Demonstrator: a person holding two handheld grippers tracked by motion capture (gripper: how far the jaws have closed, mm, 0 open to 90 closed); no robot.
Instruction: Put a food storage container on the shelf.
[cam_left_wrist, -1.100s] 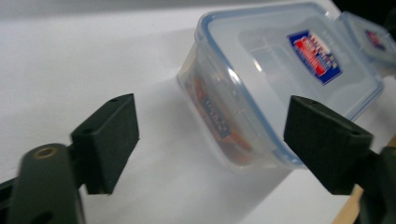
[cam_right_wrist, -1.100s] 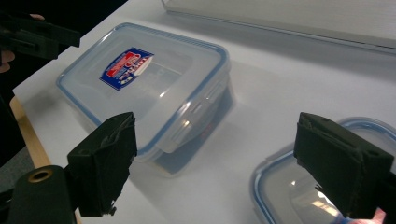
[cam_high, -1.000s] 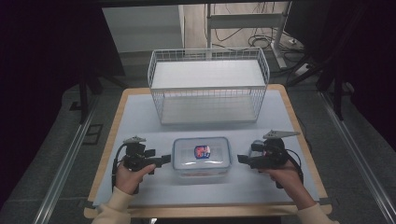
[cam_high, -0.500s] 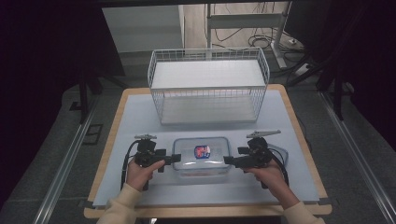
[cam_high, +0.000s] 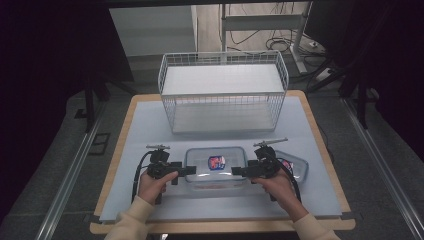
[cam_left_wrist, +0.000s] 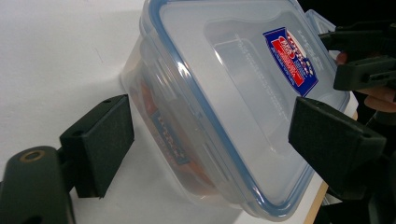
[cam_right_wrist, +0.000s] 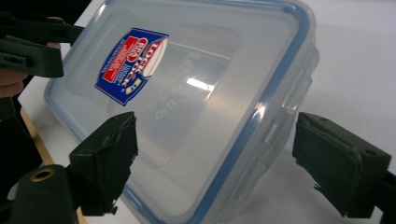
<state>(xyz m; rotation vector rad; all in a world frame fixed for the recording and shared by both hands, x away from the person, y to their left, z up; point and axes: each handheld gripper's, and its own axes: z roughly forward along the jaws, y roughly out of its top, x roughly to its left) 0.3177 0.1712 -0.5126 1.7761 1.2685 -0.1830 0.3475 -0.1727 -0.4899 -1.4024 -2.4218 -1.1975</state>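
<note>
high view | clear lidded container (cam_high: 216, 167) sits on the near middle of the table (cam_high: 140, 130), in front of the wire basket (cam_high: 223, 90) | left gripper (cam_high: 186, 170) at its left end, jaws spread around it | right gripper (cam_high: 240, 171) at its right end, jaws spread | second lid (cam_high: 295, 166) just right of it

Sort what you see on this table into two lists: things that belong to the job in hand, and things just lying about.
In the job:
- clear rectangular plastic container with blue-rimmed lid
- left gripper, open at the container's left end
- right gripper, open at its right end

Lying about:
- white wire basket
- second clear plastic lid behind the right gripper
</note>
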